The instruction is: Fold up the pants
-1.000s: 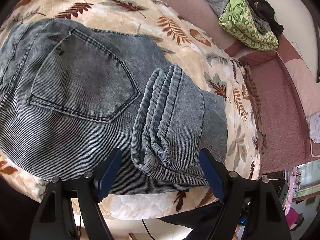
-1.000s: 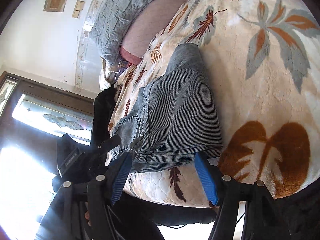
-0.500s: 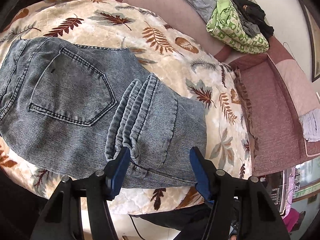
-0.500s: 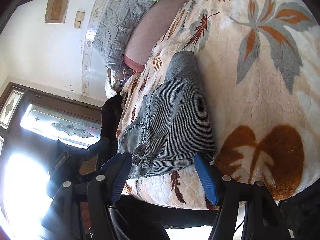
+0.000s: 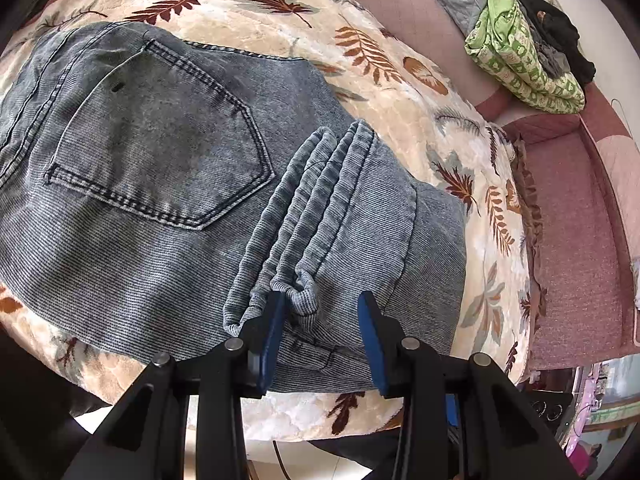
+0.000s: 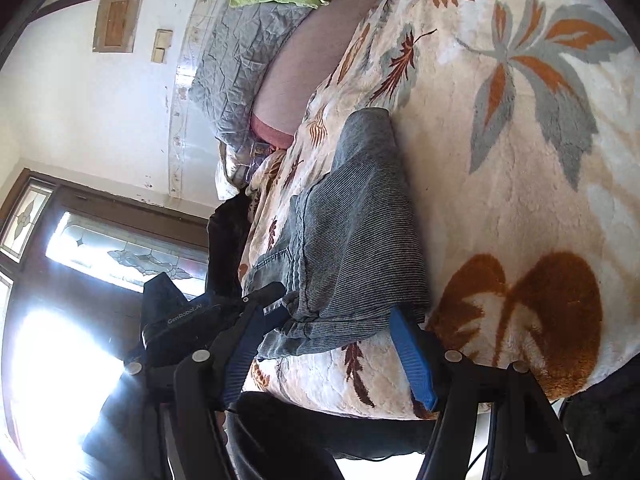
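Observation:
The grey-blue denim pants (image 5: 168, 184) lie folded on a leaf-patterned blanket (image 5: 400, 80), back pocket up, with the ribbed cuffs (image 5: 308, 220) stacked on top. My left gripper (image 5: 320, 316) is open, its blue fingers (image 5: 272, 332) straddling the near end of the cuffs at the pants' front edge. In the right wrist view the folded pants (image 6: 360, 248) lie edge-on. My right gripper (image 6: 328, 344) is open, its fingers on either side of the fold's near edge. The left gripper's body (image 6: 188, 316) shows at the left there.
A green patterned cloth (image 5: 524, 64) and dark clothes (image 5: 556, 28) are piled at the back on a pink sofa (image 5: 568, 240). A grey quilted cushion (image 6: 240, 64) leans on the wall. The blanket's front edge (image 5: 304, 412) drops off just below the grippers.
My left gripper has moved in on the cuffs and its jaws have narrowed around them. My right gripper has edged closer to the fold's near edge, still open.

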Demonstrator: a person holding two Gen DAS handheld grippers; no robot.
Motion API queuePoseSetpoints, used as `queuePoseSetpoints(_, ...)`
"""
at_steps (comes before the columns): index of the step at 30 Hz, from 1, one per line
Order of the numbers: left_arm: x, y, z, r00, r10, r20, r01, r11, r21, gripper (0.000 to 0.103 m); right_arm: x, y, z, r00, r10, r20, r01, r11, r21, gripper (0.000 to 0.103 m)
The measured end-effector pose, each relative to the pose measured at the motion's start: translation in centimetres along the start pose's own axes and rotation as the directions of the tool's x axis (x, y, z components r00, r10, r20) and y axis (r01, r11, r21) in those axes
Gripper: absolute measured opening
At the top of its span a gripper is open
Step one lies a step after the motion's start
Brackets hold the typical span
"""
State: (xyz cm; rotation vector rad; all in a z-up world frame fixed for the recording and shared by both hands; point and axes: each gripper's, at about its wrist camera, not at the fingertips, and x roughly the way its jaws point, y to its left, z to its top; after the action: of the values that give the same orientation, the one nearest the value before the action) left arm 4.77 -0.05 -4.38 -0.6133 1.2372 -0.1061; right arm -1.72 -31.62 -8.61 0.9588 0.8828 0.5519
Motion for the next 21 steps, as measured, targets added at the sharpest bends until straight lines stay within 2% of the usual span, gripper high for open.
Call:
queuePoseSetpoints(4, 0.2, 0.3, -0.1, 1.0, 0.009, -0.009, -0.009, 1.0, -0.028, 0.039, -0.1, -0.2, 0.1, 1.0, 0.0, 0.003, 0.0, 1.0, 0.01, 0.069)
queuePoseSetpoints(8, 0.8, -0.1, 0.1, 0.999, 0.033, -0.012, -0.033, 0.999, -0.011, 0.039, -0.1, -0.1, 0.0, 1.0, -0.003, 0.005, 0.003, 1.0, 0.005, 0.068)
queuePoseSetpoints(10, 0.8, -0.2, 0.2, 0.999, 0.047, 0.0, -0.047, 0.999, -0.006, 0.03, 0.0, -0.1, 0.0, 1.0, -0.004, 0.004, 0.004, 1.0, 0.007, 0.068)
queuePoseSetpoints(11, 0.7, -0.1, 0.2, 0.998, 0.057, 0.006, -0.057, 0.998, 0.0, 0.015, -0.1, -0.1, 0.0, 1.0, -0.005, 0.005, 0.005, 1.0, 0.006, 0.069)
queuePoseSetpoints(13, 0.3, 0.1, 0.2, 0.999, 0.049, 0.02, -0.049, 0.999, 0.004, 0.012, -0.1, 0.0, 0.0, 1.0, -0.01, 0.007, 0.01, 1.0, 0.003, 0.068)
queuePoseSetpoints(21, -4.3, -0.7, -2.5, 0.985, 0.039, 0.168, -0.055, 0.994, 0.09, 0.011, 0.3, 0.1, 0.0, 0.999, -0.038, 0.006, 0.038, 0.999, -0.008, 0.069)
